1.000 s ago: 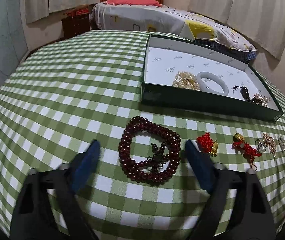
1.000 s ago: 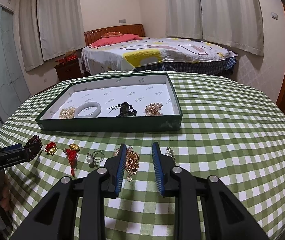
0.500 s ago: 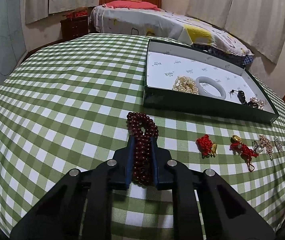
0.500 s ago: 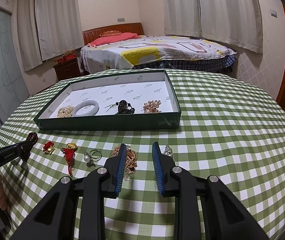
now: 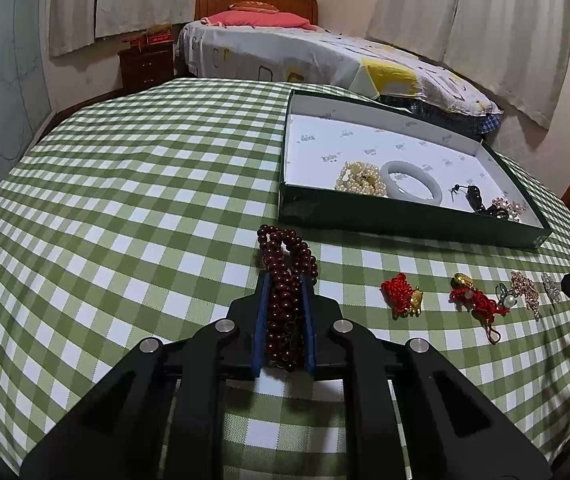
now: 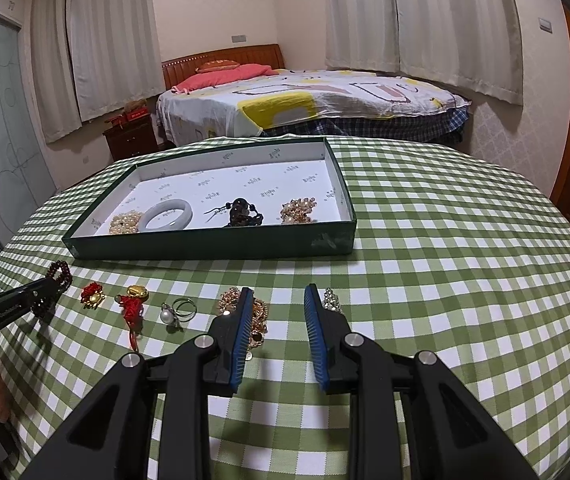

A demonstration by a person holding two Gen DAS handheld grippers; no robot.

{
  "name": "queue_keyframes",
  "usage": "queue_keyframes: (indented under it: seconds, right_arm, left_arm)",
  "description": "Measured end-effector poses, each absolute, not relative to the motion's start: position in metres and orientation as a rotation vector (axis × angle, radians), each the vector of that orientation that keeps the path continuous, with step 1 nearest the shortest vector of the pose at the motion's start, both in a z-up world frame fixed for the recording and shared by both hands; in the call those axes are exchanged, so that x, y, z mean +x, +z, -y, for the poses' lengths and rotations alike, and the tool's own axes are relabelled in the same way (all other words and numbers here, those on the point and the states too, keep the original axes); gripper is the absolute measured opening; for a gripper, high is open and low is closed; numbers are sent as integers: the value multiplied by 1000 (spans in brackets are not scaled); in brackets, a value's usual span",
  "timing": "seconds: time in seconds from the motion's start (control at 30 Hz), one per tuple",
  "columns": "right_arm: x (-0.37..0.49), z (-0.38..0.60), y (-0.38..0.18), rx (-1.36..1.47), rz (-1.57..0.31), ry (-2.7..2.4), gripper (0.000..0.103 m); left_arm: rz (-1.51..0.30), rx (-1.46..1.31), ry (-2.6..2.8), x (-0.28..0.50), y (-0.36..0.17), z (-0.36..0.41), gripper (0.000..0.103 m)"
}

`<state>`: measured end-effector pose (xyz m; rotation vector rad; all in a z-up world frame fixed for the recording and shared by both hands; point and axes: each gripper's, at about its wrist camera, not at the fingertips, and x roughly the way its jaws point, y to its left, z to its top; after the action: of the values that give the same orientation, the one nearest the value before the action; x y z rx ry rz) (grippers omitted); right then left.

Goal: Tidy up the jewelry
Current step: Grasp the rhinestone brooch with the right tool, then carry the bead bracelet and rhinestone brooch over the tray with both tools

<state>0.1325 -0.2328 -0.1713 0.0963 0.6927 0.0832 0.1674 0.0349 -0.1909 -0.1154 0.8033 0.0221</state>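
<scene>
A: What has changed at the left tongs (image 5: 283,280)?

B: A second ago their pads stood wide apart on either side of the beads (image 5: 285,300), which lay in a loose ring on the cloth (image 5: 125,208). Now the pads are clenched on the beads and the ring is squashed into a narrow bundle, one loop poking out past the tips.

A: Lifted yet?

B: Hard to tell. The bundle looks just off the cloth or barely touching it.

A: And the right tongs (image 6: 277,300)?

B: Released, pads parted, holding nothing. A gold piece (image 6: 259,312) lies by their left pad, a small crystal piece (image 6: 331,299) by the right one. They have hardly moved.

A: What does it mean for the job?

B: The beads seem secured, so the carry to the tray (image 5: 405,216) probably comes next. It sits ahead and to the right of the left tongs, already holding pearls (image 5: 361,178), a bangle (image 5: 411,180) and two more pieces. The free loop could snag the tray wall.
</scene>
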Motion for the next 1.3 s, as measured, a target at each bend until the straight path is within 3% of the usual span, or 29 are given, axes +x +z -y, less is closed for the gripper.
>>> queue_keyframes:
  seconds: [0.73,0.87,1.3]
  right_arm:
    - [157,246,-193,93,-851,1,27]
    - [156,243,-193,72,-849,6,13]
    - [145,243,-173,85,-762,16,13]
  left_arm:
    - [-791,-117,27,168,-187,-39,15]
    - [-789,-117,27,168,-186,-39,15]
    - [-749,-114,16,163,-173,-33,15]
